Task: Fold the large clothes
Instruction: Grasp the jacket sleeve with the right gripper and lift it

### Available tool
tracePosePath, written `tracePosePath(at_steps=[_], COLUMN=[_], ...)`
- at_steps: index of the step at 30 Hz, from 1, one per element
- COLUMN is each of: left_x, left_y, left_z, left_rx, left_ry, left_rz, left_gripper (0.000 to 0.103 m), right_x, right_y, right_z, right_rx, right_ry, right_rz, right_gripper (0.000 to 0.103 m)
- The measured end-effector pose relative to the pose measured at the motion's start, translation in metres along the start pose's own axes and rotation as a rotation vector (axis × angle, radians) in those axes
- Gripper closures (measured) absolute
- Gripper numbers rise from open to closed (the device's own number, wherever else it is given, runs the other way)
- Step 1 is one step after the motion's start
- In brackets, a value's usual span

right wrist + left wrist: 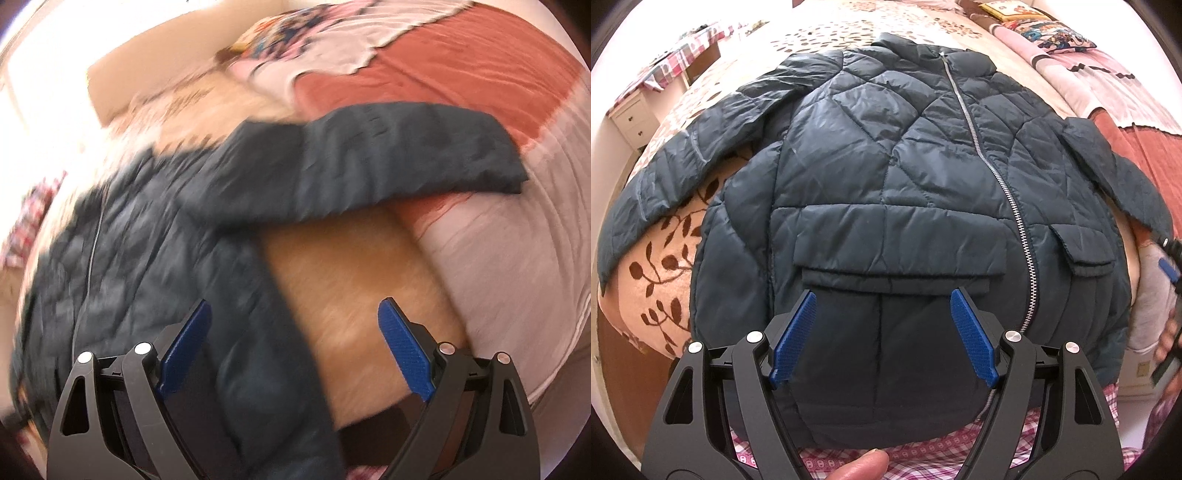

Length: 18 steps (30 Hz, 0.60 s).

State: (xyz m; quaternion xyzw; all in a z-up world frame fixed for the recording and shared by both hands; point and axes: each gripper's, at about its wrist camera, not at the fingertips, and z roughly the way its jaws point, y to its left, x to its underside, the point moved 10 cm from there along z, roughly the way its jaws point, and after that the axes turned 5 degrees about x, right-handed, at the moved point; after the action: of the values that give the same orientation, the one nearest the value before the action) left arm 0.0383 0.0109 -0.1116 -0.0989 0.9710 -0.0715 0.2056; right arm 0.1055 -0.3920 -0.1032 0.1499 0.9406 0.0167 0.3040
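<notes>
Leaf-patterned bedspread (pixel 665 266) is carrying the navy quilted jacket (pixel 886 166), lying face up, zipped, sleeves spreading outward, hem reaching the near bed edge. Left gripper (pixel 882 302) is hovering wide open over the hem pocket; right gripper (pixel 293 314) is hanging wide open, empty, beside the jacket's side edge.

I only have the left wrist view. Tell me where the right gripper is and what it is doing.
Observer: The right gripper is open, holding nothing, poised over the jacket's side edge.
Operator: Describe the sleeve on that side.
Observer: The right sleeve lies stretched outward, its cuff resting on a pink and rust-red blanket.
Operator: Say what lies under the gripper besides jacket.
Observer: A bare strip of tan fleece bedcover shows between the jacket body and the sleeve. The view is motion-blurred, so finer detail is unclear.
</notes>
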Motion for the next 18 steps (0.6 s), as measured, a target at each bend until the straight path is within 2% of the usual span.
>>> tracePosePath(at_steps=[5, 11, 14, 18], left_x=[-0.001, -0.001, -0.002, -0.004], left_y=[0.003, 0.008, 0.006, 0.004], left_z=[-0.001, -0.001, -0.001, -0.001], left_rx=[-0.017, -0.035, -0.042, -0.049], left_ry=[-0.002, 0.003, 0.005, 0.003], left_rz=[-0.002, -0.005, 0.007, 0.022], left_gripper=[0.028, 0.028, 0.028, 0.028], right_x=[-0.045, -0.062, -0.065, -0.079], right_y=[-0.049, -0.101, -0.12, -0.128], right_z=[0.013, 0.038, 0.05, 0.052], right_rx=[-0.004, -0.065, -0.099, -0.104], right_ry=[-0.022, 0.035, 0.054, 0.015], right_rz=[0.173, 0.453, 0.571, 0.614], right_gripper=[0.015, 0.015, 0.021, 0.028])
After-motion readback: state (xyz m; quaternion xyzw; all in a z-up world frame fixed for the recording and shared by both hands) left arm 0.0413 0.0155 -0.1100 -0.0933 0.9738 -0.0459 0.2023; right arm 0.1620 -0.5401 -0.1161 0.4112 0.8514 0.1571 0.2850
